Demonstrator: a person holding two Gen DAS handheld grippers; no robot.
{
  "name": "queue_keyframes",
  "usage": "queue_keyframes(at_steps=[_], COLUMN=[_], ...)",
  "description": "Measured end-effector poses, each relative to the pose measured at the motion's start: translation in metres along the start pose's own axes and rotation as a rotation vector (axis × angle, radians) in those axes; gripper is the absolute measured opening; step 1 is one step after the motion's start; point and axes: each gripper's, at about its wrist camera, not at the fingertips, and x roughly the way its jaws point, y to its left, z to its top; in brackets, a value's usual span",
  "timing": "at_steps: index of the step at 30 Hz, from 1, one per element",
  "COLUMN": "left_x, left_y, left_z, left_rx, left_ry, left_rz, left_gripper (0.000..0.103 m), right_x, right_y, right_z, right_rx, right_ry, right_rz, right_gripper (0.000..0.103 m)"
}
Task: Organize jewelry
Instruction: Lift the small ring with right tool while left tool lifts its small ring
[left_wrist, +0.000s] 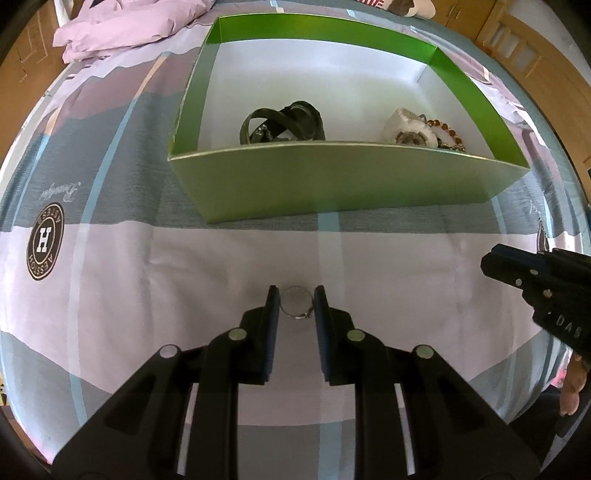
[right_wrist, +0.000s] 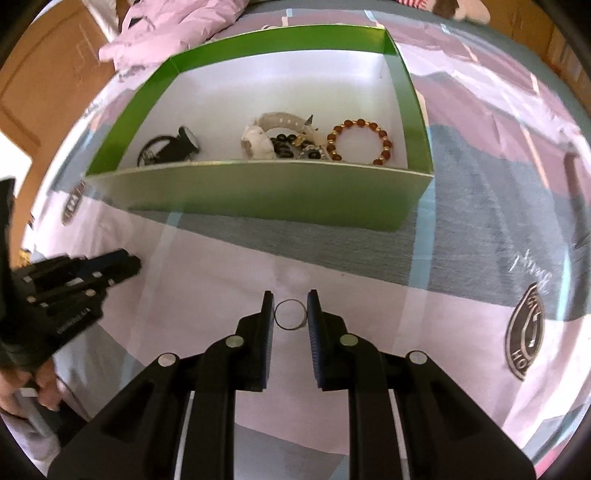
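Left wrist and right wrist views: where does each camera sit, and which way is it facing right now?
Left wrist: on the left gripper, looking forward across the bedsheet to the green box; a ring between its fingers; right gripper and a hand at right edge.
Right wrist: on the right gripper, facing the box from further right; a plain ring between its fingers; left gripper at left edge.
Shared: box, black watch, white watch.
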Motion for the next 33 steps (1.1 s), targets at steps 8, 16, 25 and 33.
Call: queue_keyframes(at_steps=[8, 16, 25, 33], left_x=[-0.027, -0.049, -0.044, -0.038], left_y=[0.015, 0.025, 0.022, 0.013], left_z=[-0.032, -0.027, -0.025, -0.028], left_rx=[-0.064, -0.071, -0.065, -0.039], left_ry=[-0.078, -0.157, -0.15, -0.149], left_rz=[0.032, 0.061, 0.069, 0.091], left_gripper=[0.019, 0.019, 0.019, 0.019], right_x=[0.001, 0.009, 0.012, 0.01], right_y=[0.027, 0.049, 0.059, 0.058], right_z=[-0.012, -0.012, -0.012, -0.011], right_rx=[-0.109, -0.107, -0.156, -0.157], right_ry=[-0.037, -0.082, -0.088, -0.09], right_rz=[-0.104, -0.094, -0.084, -0.086], right_gripper=[0.018, 0.018, 0.018, 0.018])
